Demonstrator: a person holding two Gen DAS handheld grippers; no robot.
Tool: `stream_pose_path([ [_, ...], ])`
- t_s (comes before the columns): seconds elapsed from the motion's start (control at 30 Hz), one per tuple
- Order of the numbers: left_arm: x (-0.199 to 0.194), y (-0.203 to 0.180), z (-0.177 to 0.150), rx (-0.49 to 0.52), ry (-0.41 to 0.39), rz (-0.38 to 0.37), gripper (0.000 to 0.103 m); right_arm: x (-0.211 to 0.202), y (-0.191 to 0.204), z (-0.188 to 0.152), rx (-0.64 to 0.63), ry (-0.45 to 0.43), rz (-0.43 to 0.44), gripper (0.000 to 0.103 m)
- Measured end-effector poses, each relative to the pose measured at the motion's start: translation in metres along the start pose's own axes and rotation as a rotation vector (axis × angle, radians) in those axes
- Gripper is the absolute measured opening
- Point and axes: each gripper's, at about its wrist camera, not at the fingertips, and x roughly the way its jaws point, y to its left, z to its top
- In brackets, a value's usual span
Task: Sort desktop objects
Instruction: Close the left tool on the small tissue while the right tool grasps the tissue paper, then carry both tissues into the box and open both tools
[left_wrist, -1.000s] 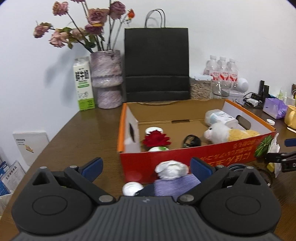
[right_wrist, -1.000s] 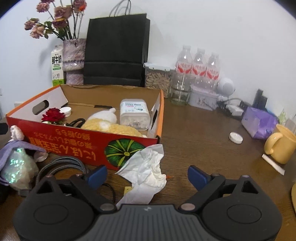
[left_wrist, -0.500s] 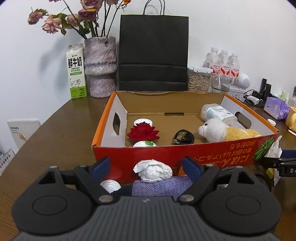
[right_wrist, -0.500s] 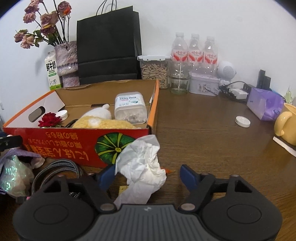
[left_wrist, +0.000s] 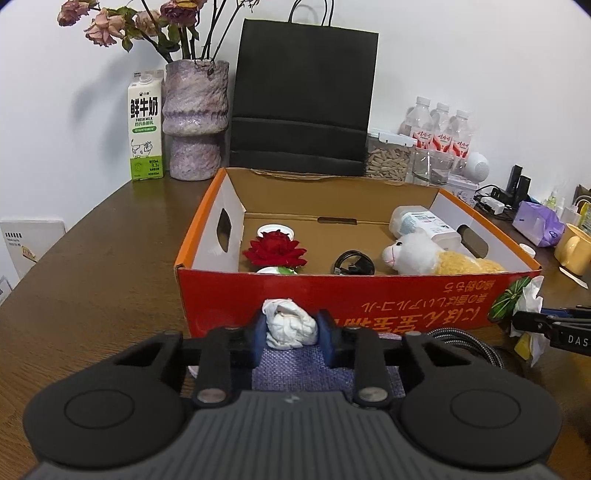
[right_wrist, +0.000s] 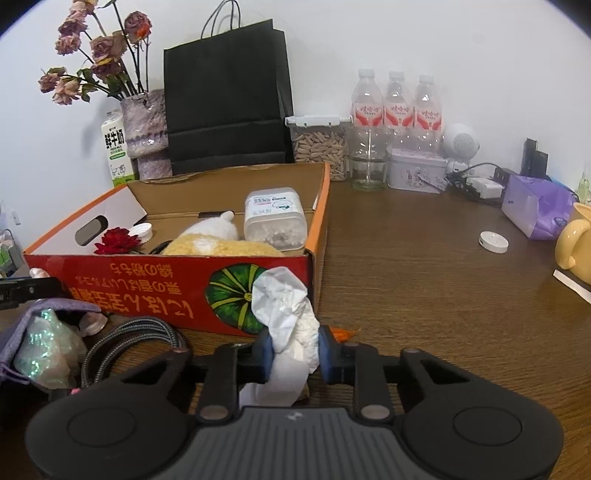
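Pads of the left tool (left_wrist: 291, 334) are closing on a small crumpled tissue wad (left_wrist: 290, 325) that sits on a purple cloth (left_wrist: 303, 369), just in front of the red box (left_wrist: 369, 295). The right tool (right_wrist: 291, 352) is closing likewise on a larger crumpled tissue (right_wrist: 284, 314) at the box's pumpkin corner. Both wads are soft: let the squeeze finish, then lift straight up, so the cloth and braided cable (right_wrist: 129, 336) stay on the desk (right_wrist: 443, 295).

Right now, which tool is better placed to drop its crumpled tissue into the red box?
Probably left: the left tool, closing on its tissue, faces the red box wall; the right tool sits at the corner.
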Motion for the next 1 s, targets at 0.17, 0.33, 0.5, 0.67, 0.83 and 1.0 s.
stream_pose_path([
  [0.17,-0.006,-0.001,0.000,-0.001,-0.025,0.000,0.026,-0.007,0.003,-0.001,-0.003,-0.024,0.000,0.019],
  [0.33,-0.010,-0.001,0.000,0.001,-0.038,-0.003,0.025,-0.012,0.004,-0.001,0.006,-0.046,0.002,0.017],
  [0.5,-0.017,-0.001,0.000,-0.004,-0.057,-0.006,0.025,-0.020,0.006,-0.001,0.022,-0.080,0.000,0.017],
  [0.67,-0.027,-0.001,0.001,-0.012,-0.085,-0.008,0.025,-0.034,0.011,0.000,0.041,-0.140,0.008,0.017],
  [0.83,-0.037,-0.003,0.009,-0.005,-0.126,-0.018,0.025,-0.044,0.021,0.007,0.058,-0.182,0.038,0.017],
  [1.0,-0.043,-0.008,0.025,0.020,-0.159,-0.025,0.025,-0.050,0.037,0.024,0.048,-0.218,0.071,0.017],
])
